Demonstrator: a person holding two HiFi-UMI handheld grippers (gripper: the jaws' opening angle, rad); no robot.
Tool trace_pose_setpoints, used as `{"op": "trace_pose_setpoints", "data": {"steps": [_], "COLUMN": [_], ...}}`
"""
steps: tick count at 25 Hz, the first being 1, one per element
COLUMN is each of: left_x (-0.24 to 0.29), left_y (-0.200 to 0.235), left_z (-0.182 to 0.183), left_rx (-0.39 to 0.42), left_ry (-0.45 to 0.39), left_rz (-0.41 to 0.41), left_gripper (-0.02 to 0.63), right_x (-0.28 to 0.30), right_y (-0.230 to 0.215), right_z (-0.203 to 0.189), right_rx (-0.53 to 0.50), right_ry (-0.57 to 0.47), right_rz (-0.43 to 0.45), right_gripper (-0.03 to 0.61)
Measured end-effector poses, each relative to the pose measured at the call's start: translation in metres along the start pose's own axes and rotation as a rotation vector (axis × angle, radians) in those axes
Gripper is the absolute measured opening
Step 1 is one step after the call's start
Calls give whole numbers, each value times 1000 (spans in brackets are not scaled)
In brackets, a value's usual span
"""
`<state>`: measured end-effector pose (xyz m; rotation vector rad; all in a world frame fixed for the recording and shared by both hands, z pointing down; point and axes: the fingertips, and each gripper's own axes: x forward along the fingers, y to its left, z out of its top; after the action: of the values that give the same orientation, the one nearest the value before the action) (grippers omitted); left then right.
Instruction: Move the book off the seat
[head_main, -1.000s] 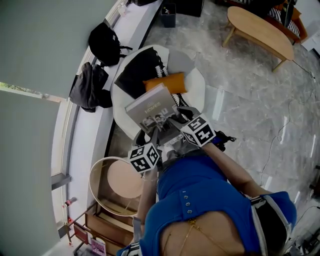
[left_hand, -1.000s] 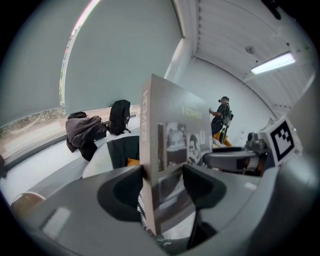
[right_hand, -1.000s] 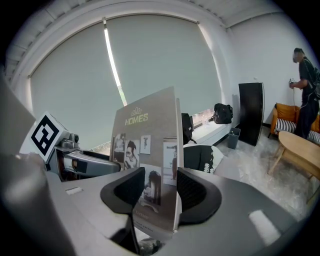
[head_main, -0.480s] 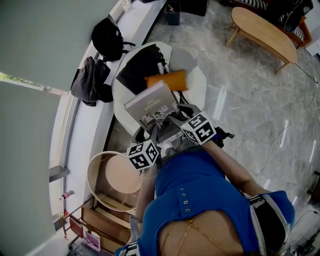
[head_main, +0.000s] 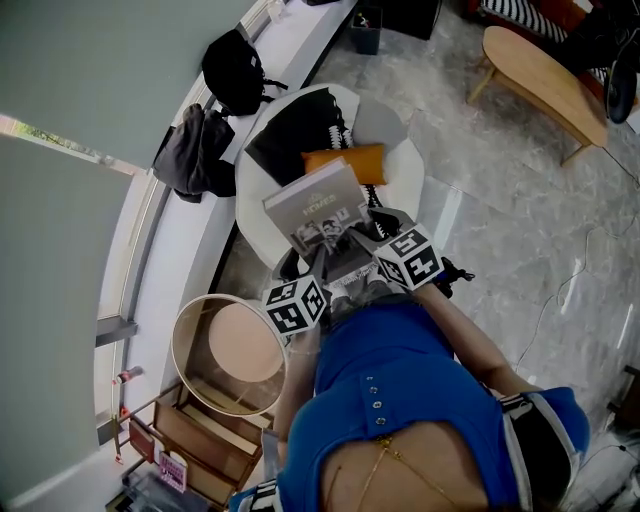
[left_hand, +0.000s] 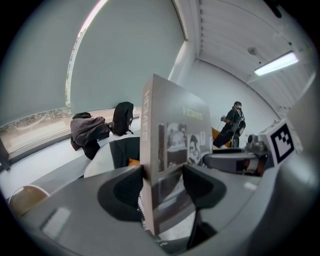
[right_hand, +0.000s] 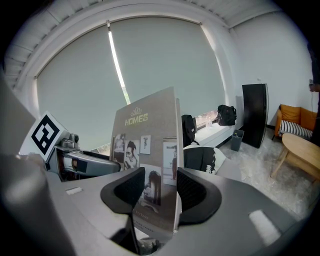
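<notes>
**Book pinched in both grippers, held above the seat**
Your left gripper (left_hand: 162, 172) and right gripper (right_hand: 156, 186) each clamp the book (head_main: 318, 205) near its lower edge, upright over the white seat (head_main: 402, 165). Next, you probably carry it sideways, clear of the seat.

Open floor right, furniture ahead and left
Grey marble floor (head_main: 520, 200) lies free rightward; white round seat (head_main: 400, 195) with orange cushion (head_main: 345, 162) sits under the grey book (head_main: 318, 205); round wooden side table (head_main: 240, 350) blocks lower left.

Grey book (head_main: 318, 208) with black-and-white photos, orange cushion (head_main: 347, 163), white seat (head_main: 405, 187), black backpack (head_main: 235, 70), blue top (head_main: 400, 370), grey marbled floor (head_main: 500, 200)
</notes>
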<state>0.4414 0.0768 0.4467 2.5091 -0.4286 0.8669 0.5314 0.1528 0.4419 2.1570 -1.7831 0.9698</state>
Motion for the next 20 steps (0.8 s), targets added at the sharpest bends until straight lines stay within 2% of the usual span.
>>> {"op": "trace_pose_setpoints", "data": {"steps": [20], "left_x": [-2], "left_y": [-7], "left_z": [0], "left_rx": [-27], "left_ry": [-26], "left_rz": [27], "left_gripper": [247], "right_x": [-4], "right_y": [-5], "right_z": [2], "right_rx": [-14], "right_ry": [5], "right_rz": [25], "right_gripper": [196]}}
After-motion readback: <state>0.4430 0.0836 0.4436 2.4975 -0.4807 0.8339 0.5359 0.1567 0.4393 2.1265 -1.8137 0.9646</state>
